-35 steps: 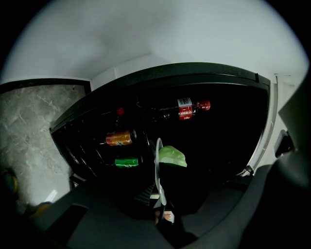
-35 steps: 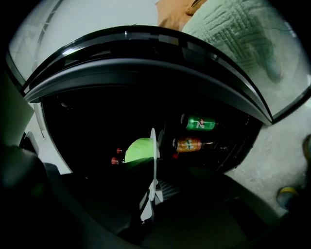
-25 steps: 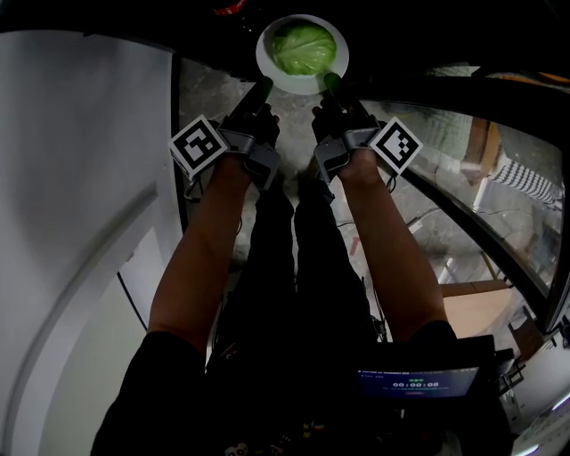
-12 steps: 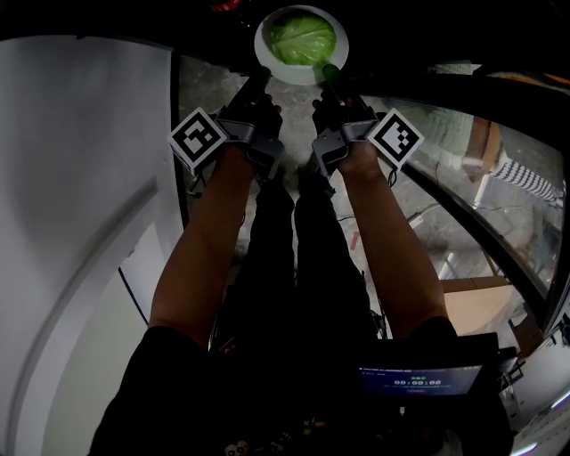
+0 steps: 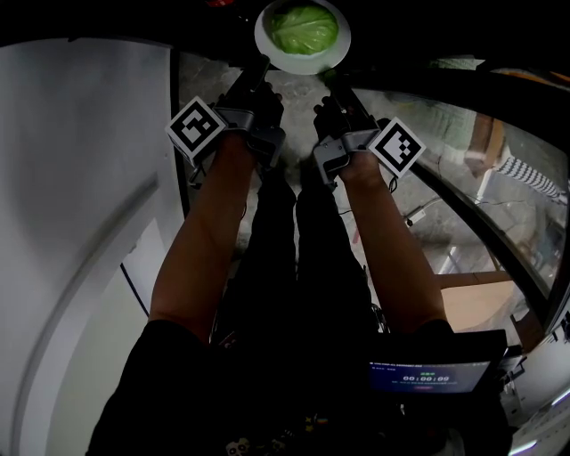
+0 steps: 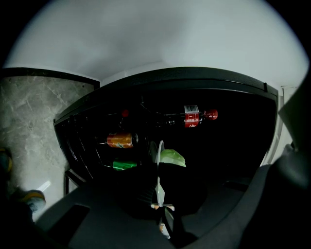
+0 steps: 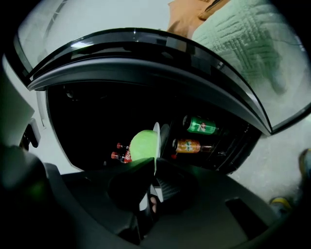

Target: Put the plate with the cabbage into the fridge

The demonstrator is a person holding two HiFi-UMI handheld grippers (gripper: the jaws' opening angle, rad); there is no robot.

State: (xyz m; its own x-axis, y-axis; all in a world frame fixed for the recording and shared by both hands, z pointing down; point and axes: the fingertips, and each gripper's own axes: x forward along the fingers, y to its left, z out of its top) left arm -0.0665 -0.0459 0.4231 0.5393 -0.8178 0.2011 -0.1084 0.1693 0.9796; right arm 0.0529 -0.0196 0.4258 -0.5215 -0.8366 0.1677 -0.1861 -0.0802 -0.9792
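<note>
A white plate (image 5: 269, 53) carrying a green cabbage (image 5: 304, 27) is held out at the mouth of the dark fridge (image 5: 401, 36), at the top of the head view. My left gripper (image 5: 261, 69) is shut on the plate's near left rim, and my right gripper (image 5: 331, 78) is shut on its near right rim. The left gripper view shows the plate (image 6: 159, 151) edge-on between the left gripper (image 6: 158, 168) jaws, with the cabbage (image 6: 172, 157) beside it. Seen from the right gripper (image 7: 154, 163), the plate (image 7: 156, 133) and cabbage (image 7: 142, 145) face the fridge interior.
Inside the fridge lie a red-labelled bottle (image 6: 193, 116), an orange can (image 6: 120, 140) and a green can (image 6: 124, 165). A white panel (image 5: 80, 178) stands at the left and a glass door (image 5: 463, 151) at the right. Grey stone floor (image 6: 29, 116) lies below.
Both grippers have carried the plate a little farther forward, toward the top edge of the head view and into the fridge opening.
</note>
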